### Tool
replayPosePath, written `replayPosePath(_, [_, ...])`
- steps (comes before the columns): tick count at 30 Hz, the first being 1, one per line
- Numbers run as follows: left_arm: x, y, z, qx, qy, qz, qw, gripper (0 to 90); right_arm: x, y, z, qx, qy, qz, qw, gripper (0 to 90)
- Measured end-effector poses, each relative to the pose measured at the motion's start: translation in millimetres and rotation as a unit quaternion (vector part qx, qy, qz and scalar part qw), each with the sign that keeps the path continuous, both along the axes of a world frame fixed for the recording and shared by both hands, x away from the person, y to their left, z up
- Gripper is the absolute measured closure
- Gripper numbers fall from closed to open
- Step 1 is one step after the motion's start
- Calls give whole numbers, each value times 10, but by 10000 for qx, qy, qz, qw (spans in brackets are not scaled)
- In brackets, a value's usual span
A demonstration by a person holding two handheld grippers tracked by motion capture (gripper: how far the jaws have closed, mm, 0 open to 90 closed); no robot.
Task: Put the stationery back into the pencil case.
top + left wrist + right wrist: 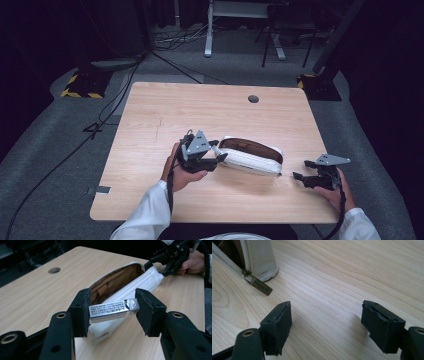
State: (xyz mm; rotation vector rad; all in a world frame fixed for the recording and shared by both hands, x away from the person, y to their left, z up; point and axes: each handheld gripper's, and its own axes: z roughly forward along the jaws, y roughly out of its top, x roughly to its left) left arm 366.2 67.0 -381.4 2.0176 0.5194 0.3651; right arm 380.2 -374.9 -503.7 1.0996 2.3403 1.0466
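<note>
The left gripper point(113, 310) grips a silver packet point(112, 310) above the open pouch point(251, 155), the right gripper point(325, 322) gapes wide at three o'clock, and the next move looks like carrying the packet clear

Looks like a lab or recording studio bay, not a home. I'm at a bare light-wood desk point(165, 107) with a cable grommet hole point(253, 99) near its far edge, standing on grey carpet point(45, 165). Black curtains close off both sides. Yellow-black hazard-striped stand bases point(82, 86) sit off the desk's far corners. Loose cables point(75, 145) run across the floor, and a white metal frame point(209, 30) with chair legs beside it stands beyond the far edge.
</note>
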Motion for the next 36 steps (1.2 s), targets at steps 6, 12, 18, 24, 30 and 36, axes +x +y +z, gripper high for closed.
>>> replayPosePath(6, [127, -388, 45, 231, -16, -102, 9997, 485, -4, -4, 1, -10, 7, 9, 10000, 249])
replayPosePath(12, [266, -741, -75, 408, 117, -55, 9991, 484, -4, -4, 1, -9, 8, 8, 10000, 249])
replayPosePath(18, [332, -867, -151, 452, 177, 41, 9988, 484, -8, -4, 0, -2, -2, -1, 10000, 249])
replayPosePath(24, [361, -915, -199, 489, 192, 244, 9983, 478, -8, -4, 0, -3, -3, -1, 10000, 249])
replayPosePath(30, [402, -917, -254, 511, 366, 263, 9977, 456, -8, -3, 0, -3, -3, 0, 10000, 249])
replayPosePath(36, [413, -898, -229, 516, 296, 319, 9977, 444, -9, -4, 0, -4, -3, -1, 10000, 249])
